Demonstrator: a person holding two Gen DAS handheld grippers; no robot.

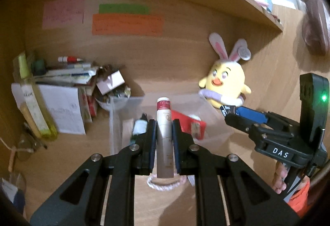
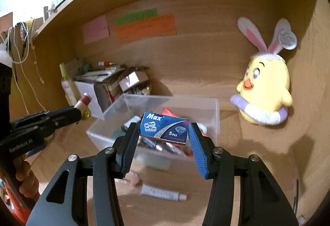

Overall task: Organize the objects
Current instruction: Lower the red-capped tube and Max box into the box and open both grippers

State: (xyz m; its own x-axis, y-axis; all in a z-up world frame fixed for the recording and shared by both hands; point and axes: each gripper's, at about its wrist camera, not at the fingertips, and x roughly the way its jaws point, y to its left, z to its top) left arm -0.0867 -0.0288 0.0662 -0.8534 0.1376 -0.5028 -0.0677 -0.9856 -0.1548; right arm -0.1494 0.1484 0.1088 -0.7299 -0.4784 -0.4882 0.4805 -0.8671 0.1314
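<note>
Left hand-held gripper (image 1: pixel 164 123) was clamped on a slim red-capped tube (image 1: pixel 164 123), held upright just in front of the clear bin (image 2: pixel 214 110). Right hand-held gripper (image 2: pixel 164 137) gripped a blue razor-blade box (image 2: pixel 164 128) by its edges, above the bin's front. Yellow plush chick (image 2: pixel 266 92) sat right of the bin, box clutter (image 2: pixel 115 79) behind-left, white tube (image 2: pixel 163 194) on the bench (image 2: pixel 247 164) in front.
</note>
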